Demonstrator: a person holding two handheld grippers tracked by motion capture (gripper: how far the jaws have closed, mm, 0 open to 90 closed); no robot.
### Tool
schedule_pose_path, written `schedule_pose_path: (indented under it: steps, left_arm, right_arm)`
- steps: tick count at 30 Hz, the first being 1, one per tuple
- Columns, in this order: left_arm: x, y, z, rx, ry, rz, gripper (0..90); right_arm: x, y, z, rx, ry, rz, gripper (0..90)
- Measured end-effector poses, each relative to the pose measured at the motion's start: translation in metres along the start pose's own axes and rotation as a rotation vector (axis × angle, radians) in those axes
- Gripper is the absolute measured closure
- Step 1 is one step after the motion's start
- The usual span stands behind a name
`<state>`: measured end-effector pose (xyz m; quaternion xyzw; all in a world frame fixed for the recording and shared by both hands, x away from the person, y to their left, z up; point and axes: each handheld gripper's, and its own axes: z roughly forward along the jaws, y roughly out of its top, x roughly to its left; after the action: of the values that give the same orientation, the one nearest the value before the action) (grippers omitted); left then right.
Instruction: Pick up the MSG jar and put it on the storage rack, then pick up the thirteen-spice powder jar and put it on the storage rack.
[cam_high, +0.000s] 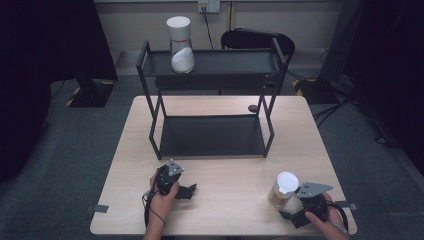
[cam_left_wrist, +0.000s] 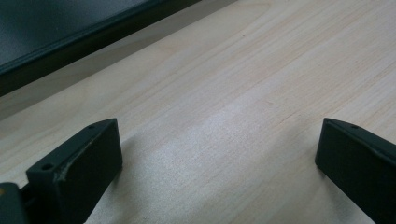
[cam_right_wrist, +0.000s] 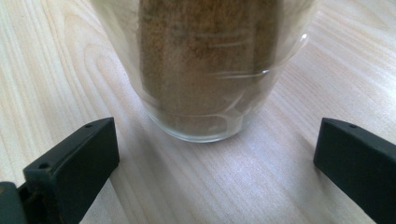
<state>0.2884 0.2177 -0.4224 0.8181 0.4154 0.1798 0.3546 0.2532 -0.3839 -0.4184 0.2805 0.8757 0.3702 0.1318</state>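
Your right gripper gapes, jar just ahead, lined up to grab; left gripper idles wide, empty.

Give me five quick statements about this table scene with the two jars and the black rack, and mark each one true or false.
1. The jar of brown powder stands on the table just ahead of the right gripper. True.
2. The right gripper is clamped on that jar. False: its jaws stand open, apart from the glass.
3. The jar of white powder stands on the top shelf of the black rack. True.
4. The left gripper holds a jar. False: its open jaws have bare wood between them.
5. The rack's bottom shelf holds a jar. False: it is bare.
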Motion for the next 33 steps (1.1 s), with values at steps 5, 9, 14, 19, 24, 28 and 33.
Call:
schedule_pose_path:
  steps: [5, 9, 14, 19, 24, 28, 33]
  left_arm:
    - [0.0001, 0.0000, 0.0000, 0.000, 0.000, 0.000, 0.0]
    - [0.0000, -0.0001, 0.0000, 0.000, -0.001, -0.002, 0.0]
    - [0.0000, -0.0001, 0.0000, 0.000, 0.000, 0.001, 0.0]
    - [0.0000, 0.0000, 0.0000, 0.000, 0.000, 0.001, 0.0]
    - [0.0000, -0.0001, 0.0000, 0.000, 0.000, 0.001, 0.0]
    - [0.0000, -0.0001, 0.0000, 0.000, 0.000, 0.000, 0.0]
    - [0.0001, 0.0000, 0.0000, 0.000, 0.000, 0.001, 0.0]
  right_arm:
    - [0.0000, 0.0000, 0.0000, 0.000, 0.000, 0.000, 0.0]
    - [0.0000, 0.0000, 0.0000, 0.000, 0.000, 0.000, 0.0]
    - [-0.0001, 0.0001, 0.0000, 0.000, 0.000, 0.000, 0.0]
    - [0.0000, 0.0000, 0.0000, 0.000, 0.000, 0.000, 0.0]
    - [0.0000, 0.0001, 0.0000, 0.001, 0.000, -0.001, 0.0]
    - [0.0003, 0.0005, 0.0001, 0.002, -0.001, 0.000, 0.0]
    - [0.0018, 0.0010, 0.0003, 0.002, -0.007, 0.007, 0.0]
